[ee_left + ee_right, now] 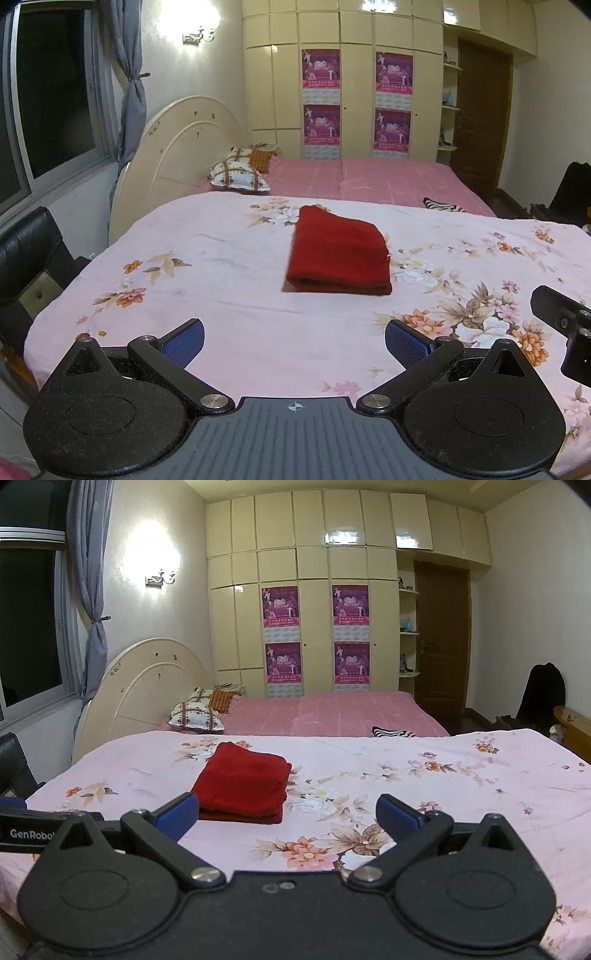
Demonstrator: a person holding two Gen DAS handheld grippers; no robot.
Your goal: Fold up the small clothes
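A red garment (338, 254) lies folded into a thick rectangle on the pink floral sheet (221, 258) that covers the work surface. In the right wrist view the same red garment (242, 782) sits left of centre on the floral sheet (424, 775). My left gripper (294, 341) is open, its blue-padded fingers spread wide above the sheet, short of the garment. My right gripper (287, 814) is open too, with its left finger just in front of the garment's near edge. Neither gripper holds anything. Part of the right gripper's body (565, 332) shows at the right edge of the left wrist view.
A bed with a pink cover (332, 712) stands behind the surface, with patterned pillows (197, 710) and a striped cloth (391, 732) on it. A black chair (29, 251) stands at the left, a cream headboard (173, 155) beyond it, and wardrobes and a door at the back.
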